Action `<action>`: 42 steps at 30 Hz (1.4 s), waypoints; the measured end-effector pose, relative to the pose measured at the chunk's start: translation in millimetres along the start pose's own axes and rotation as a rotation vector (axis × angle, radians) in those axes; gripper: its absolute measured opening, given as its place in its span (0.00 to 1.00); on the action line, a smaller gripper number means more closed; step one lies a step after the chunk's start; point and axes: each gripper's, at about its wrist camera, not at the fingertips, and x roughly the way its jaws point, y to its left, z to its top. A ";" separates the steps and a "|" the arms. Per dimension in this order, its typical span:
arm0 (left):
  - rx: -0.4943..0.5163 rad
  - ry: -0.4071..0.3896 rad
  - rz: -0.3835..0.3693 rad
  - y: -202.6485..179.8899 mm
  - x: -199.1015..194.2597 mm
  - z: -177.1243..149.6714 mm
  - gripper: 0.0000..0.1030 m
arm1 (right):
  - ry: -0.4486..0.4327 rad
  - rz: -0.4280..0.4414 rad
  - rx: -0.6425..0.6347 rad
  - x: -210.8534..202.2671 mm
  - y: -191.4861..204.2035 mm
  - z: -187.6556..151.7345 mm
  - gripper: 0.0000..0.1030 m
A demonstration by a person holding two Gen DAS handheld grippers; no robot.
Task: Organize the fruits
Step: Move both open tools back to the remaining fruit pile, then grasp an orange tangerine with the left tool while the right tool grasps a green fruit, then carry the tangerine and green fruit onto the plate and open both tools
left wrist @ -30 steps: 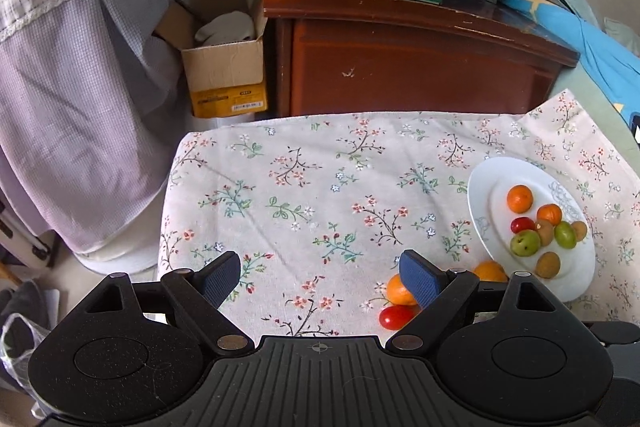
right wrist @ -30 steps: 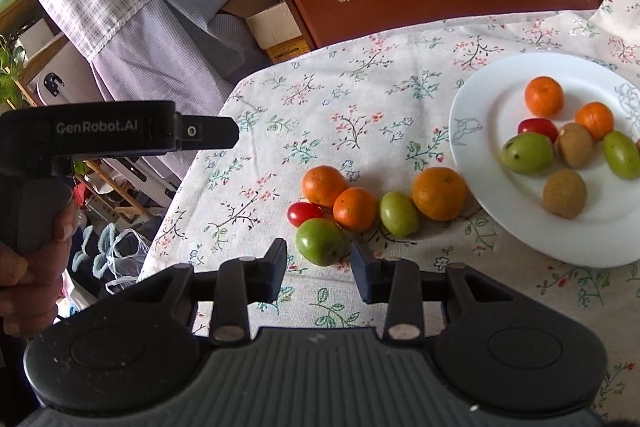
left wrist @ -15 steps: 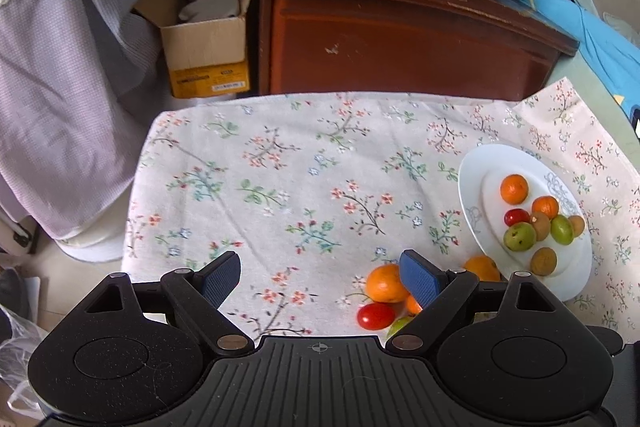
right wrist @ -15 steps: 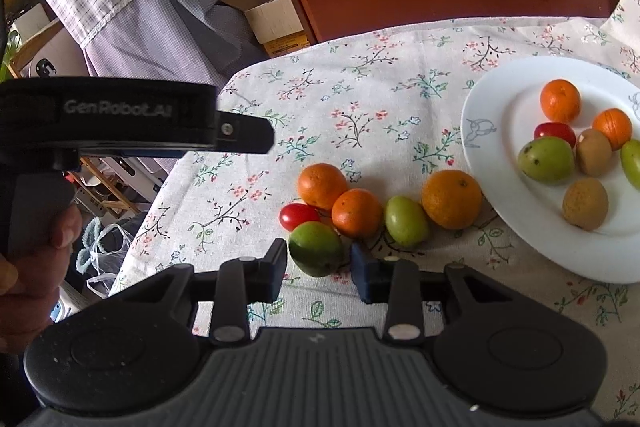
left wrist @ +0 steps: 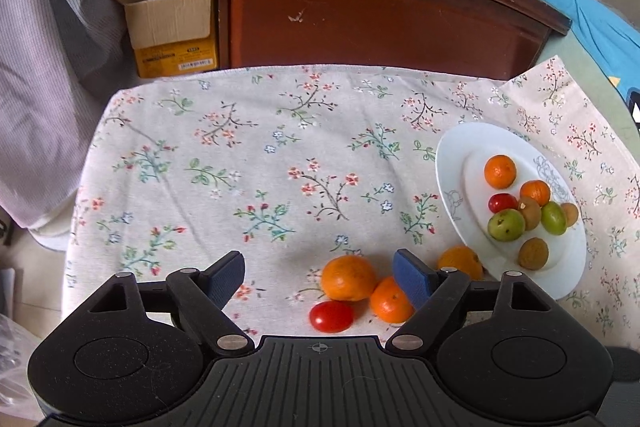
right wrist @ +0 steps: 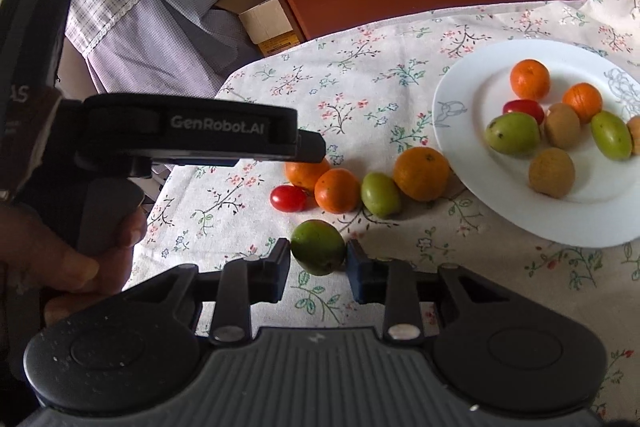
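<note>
Pinching the green fruit [right wrist: 318,247] off the cloth, the right gripper [right wrist: 318,259] needs a steady lift to the plate [right wrist: 472,99], while the left gripper [left wrist: 318,273], jaws closing but empty, lines up over the orange [left wrist: 348,277].

Our black two-finger right gripper [right wrist: 318,263] sits low in its frame, pinched narrow, while our black left gripper [left wrist: 319,273], gripped by our bare hand [right wrist: 60,247] at left, has just been closing, jaws still apart.

Wooden cabinet [left wrist: 384,11]; cardboard box [left wrist: 172,23] beside it.
</note>
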 end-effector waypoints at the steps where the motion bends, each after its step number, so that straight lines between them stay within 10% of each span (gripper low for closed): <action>1: -0.004 0.005 -0.004 -1.3 2.2 0.5 0.72 | -0.001 0.002 0.003 -1.0 -1.0 -0.8 0.29; 13: -0.033 0.023 -0.062 -7.5 13.9 -0.6 0.35 | -0.001 0.014 0.027 -4.1 -8.5 -2.7 0.30; 42: 0.020 -0.094 -0.032 -12.2 -15.3 4.1 0.28 | -0.019 0.002 0.038 -9.2 -10.6 -0.8 0.30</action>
